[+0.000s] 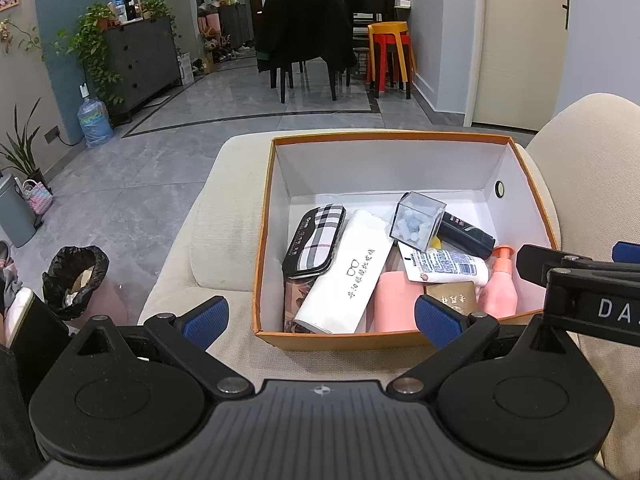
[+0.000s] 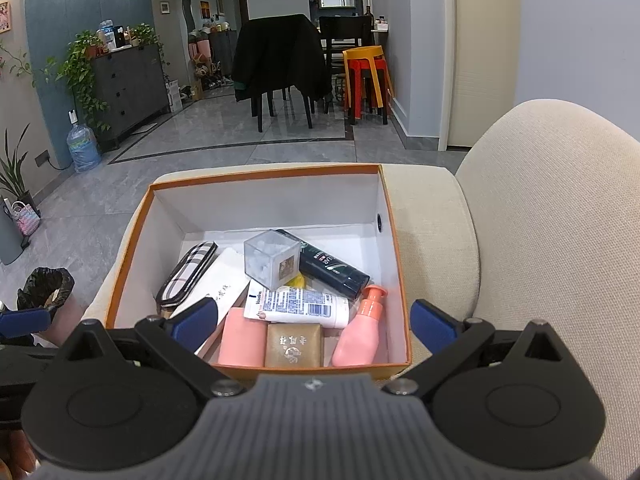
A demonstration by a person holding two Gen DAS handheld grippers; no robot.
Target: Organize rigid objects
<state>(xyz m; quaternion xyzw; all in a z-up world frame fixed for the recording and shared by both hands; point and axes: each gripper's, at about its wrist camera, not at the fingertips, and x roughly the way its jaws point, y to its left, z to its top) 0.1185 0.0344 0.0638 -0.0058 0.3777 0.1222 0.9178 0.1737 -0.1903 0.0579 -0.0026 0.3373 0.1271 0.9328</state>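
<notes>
One orange cardboard box (image 2: 394, 240) holding nine items: two pink bottles among them; both grippers' jaws wide open, empty.

"Vaseline" on the white tube (image 2: 298, 305); "DA" on the black gripper arm (image 1: 592, 300).

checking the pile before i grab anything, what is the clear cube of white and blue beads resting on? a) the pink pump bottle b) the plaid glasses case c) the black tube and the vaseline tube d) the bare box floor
c: the clear bead cube sits tilted atop the black tube and the Vaseline tube, apart from the plaid case.
</notes>
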